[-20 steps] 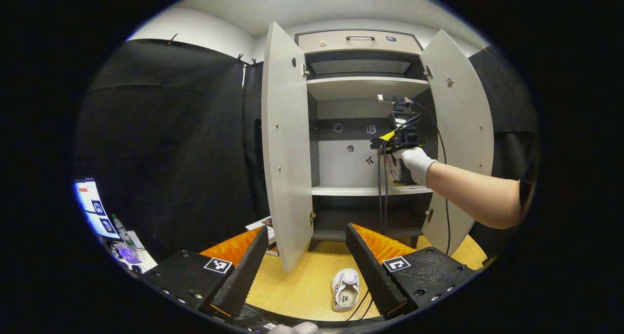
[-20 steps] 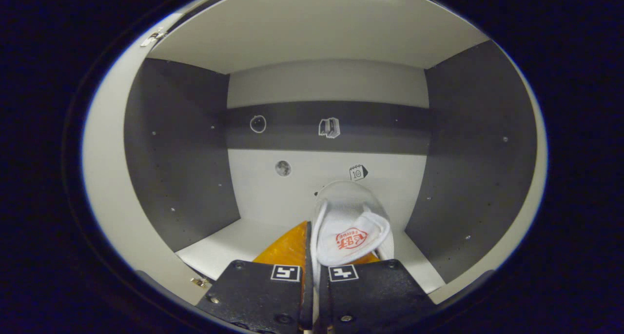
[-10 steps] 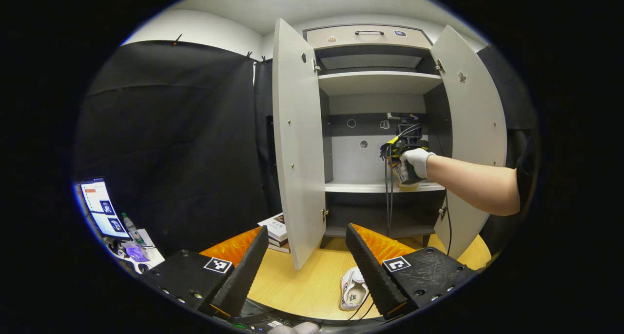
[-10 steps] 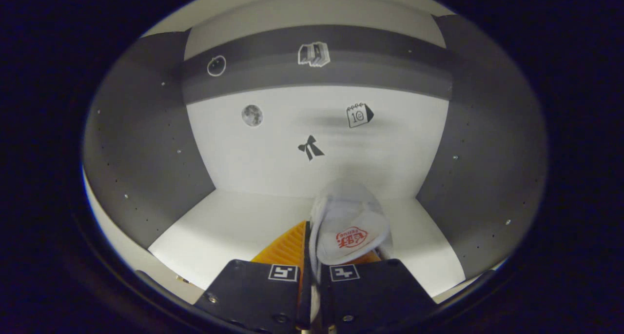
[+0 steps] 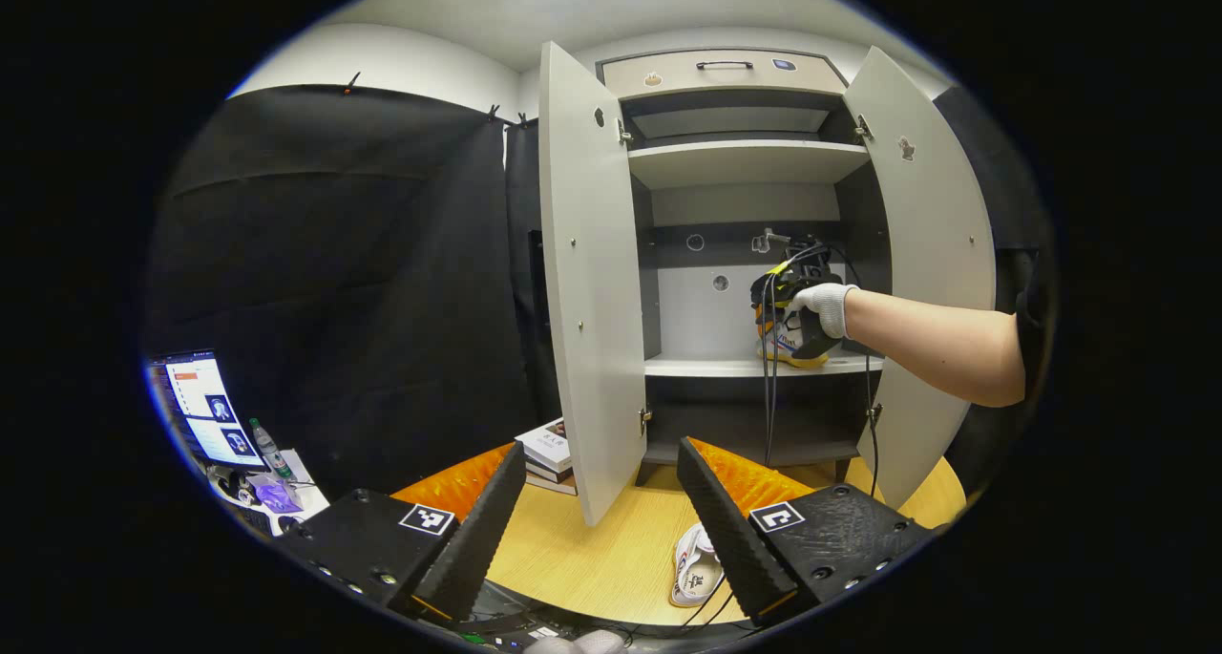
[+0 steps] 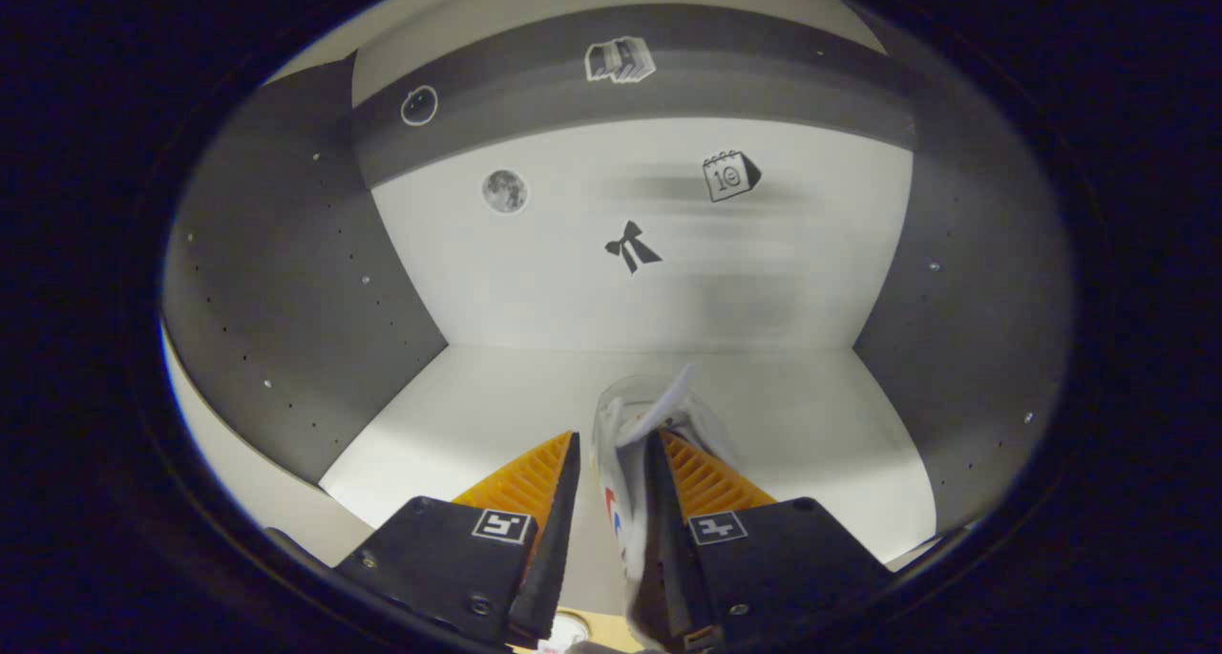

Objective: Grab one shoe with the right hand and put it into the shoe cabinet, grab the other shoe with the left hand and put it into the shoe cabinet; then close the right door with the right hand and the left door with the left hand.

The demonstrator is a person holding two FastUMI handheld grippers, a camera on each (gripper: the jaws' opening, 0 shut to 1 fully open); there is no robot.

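Shoe cabinet (image 5: 754, 172): stood on the wooden floor, both doors swung wide, middle shelf (image 6: 535, 401) pale and lit
Left door (image 5: 587, 282): open, its edge towards the left gripper
Right door (image 5: 931, 253): open, beside the reaching forearm
Right gripper (image 6: 611, 473): inside the middle compartment, low over the shelf, held in a gloved hand (image 5: 823, 303); jaws parted a little, no clamp evident
First shoe (image 6: 644, 425): white, on the middle shelf between the right gripper's fingers, close against the right one, a gap at the left; toe towards the back wall, long axis in line with the gripper
Left gripper (image 5: 597, 530): low, well short of the cabinet, jaws wide apart, holding nothing
Second shoe (image 5: 695, 566): white, on the floor in front of the cabinet, just beside the left gripper's right finger, long axis roughly front to back; judged nearer the left hand, which must drop down and rightward
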